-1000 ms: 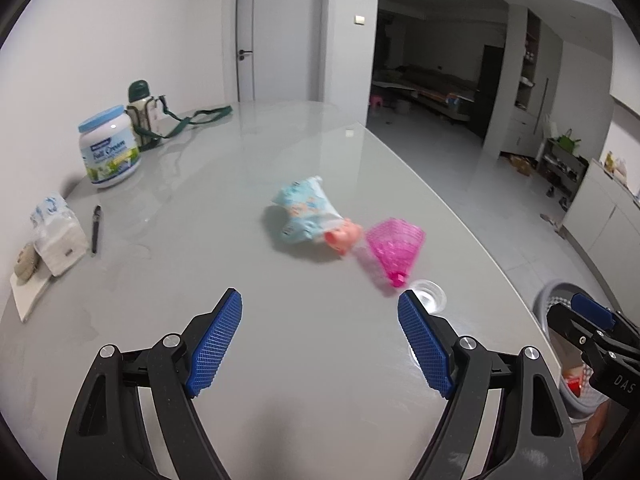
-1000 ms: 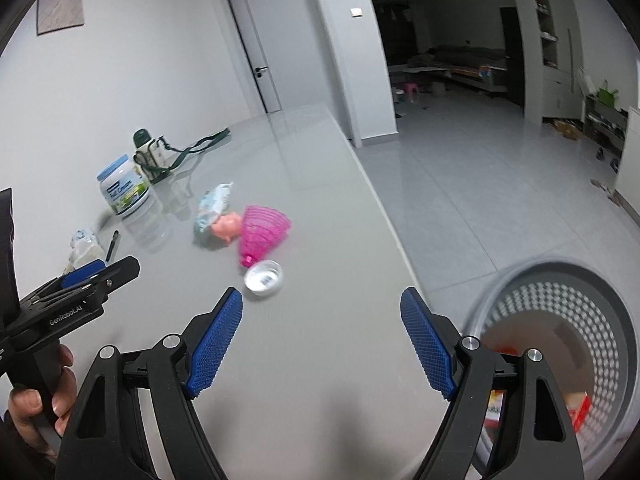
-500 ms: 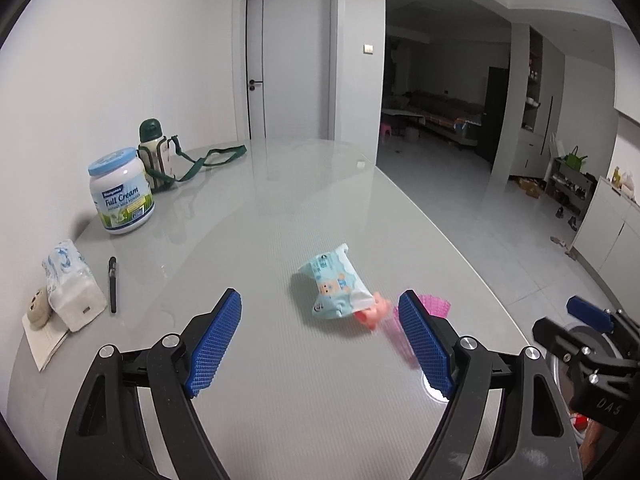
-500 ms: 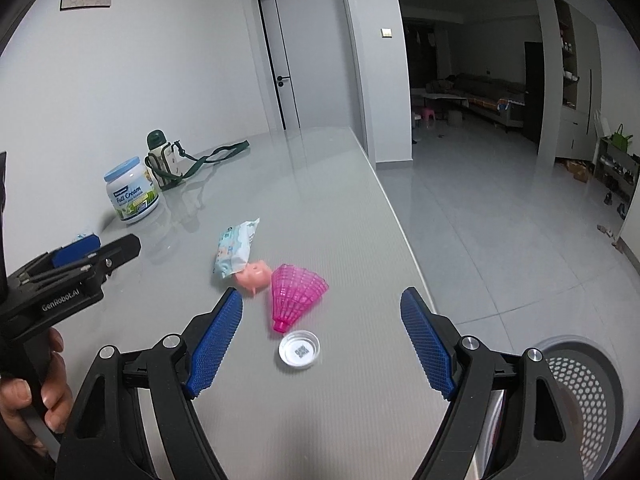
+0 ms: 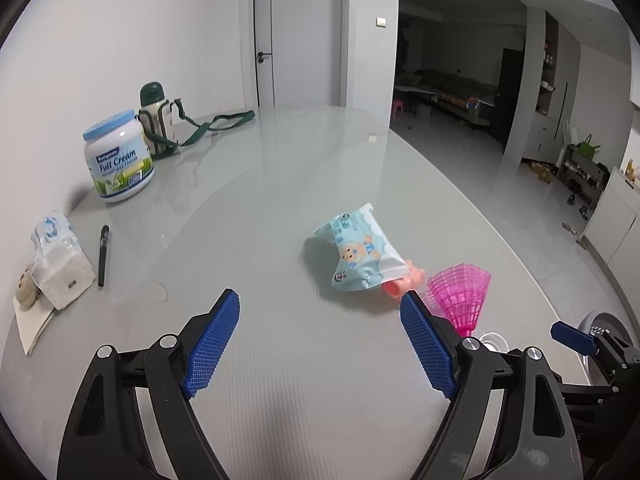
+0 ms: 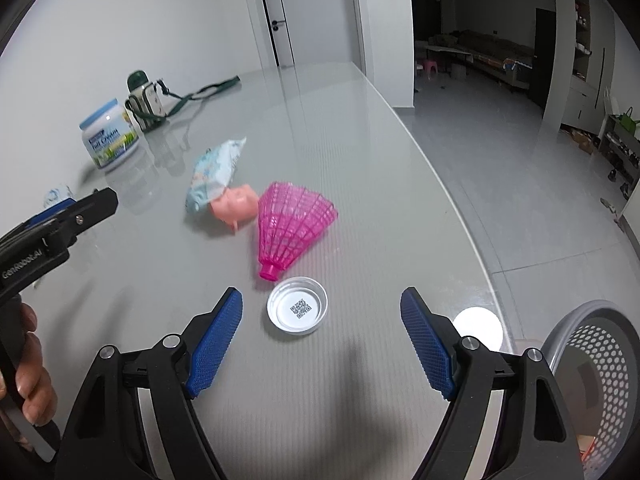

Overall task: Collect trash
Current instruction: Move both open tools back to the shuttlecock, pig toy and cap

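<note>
Clear lid (image 6: 297, 311) near table (image 6: 360, 208) edge, beside basket (image 6: 596, 364)

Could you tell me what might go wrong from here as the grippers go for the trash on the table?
1. The clear lid lies flat on the glossy table; the open right gripper may only push it around.
2. The wipes pack, pink toy and pink cone touch, so grabbing one could drag another.
3. The bin sits below the table edge; a drop could miss.

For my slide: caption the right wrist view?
Open right gripper above a clear lid, near a pink mesh cone and trash basket.
</note>
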`<state>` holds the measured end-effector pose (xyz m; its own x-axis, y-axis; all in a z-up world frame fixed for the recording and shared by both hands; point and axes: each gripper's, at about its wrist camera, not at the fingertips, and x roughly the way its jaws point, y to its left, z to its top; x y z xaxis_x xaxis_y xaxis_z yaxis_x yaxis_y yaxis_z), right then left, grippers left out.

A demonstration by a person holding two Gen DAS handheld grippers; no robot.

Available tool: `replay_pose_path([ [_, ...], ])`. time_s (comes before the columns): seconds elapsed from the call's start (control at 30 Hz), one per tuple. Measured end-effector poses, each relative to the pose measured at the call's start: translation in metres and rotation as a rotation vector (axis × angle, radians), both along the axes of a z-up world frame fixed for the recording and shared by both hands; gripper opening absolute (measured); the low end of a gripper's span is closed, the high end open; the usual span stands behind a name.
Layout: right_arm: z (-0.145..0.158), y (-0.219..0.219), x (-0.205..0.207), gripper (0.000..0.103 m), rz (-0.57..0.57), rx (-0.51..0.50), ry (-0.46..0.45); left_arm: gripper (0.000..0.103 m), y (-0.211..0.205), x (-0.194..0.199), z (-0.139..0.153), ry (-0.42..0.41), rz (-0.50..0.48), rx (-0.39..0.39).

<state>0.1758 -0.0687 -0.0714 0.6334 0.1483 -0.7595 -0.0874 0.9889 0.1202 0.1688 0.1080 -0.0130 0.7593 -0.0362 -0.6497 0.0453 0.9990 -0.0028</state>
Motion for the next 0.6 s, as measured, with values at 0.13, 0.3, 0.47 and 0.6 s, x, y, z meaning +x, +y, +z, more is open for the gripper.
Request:
replay_pose_path([
  [0.13, -0.008, 0.005, 0.007, 0.078, 0.000, -0.023, 0.027, 0.081, 0.003, 0.003, -0.007, 0.017, 0.008, 0.003],
  [0.3, -0.016, 0.011, 0.013, 0.077, -0.005, -0.060, 0.038, 0.081, 0.002, 0.004, -0.012, 0.034, 0.017, 0.004],
  [0.47, -0.020, 0.016, 0.016, 0.075, -0.008, -0.087, 0.033, 0.081, 0.003, 0.005, -0.012, 0.035, 0.015, 0.005],
  [0.6, -0.025, 0.020, 0.019, 0.069, -0.002, -0.098, 0.043, 0.081, 0.004, 0.005, -0.013, 0.037, 0.015, 0.003],
])
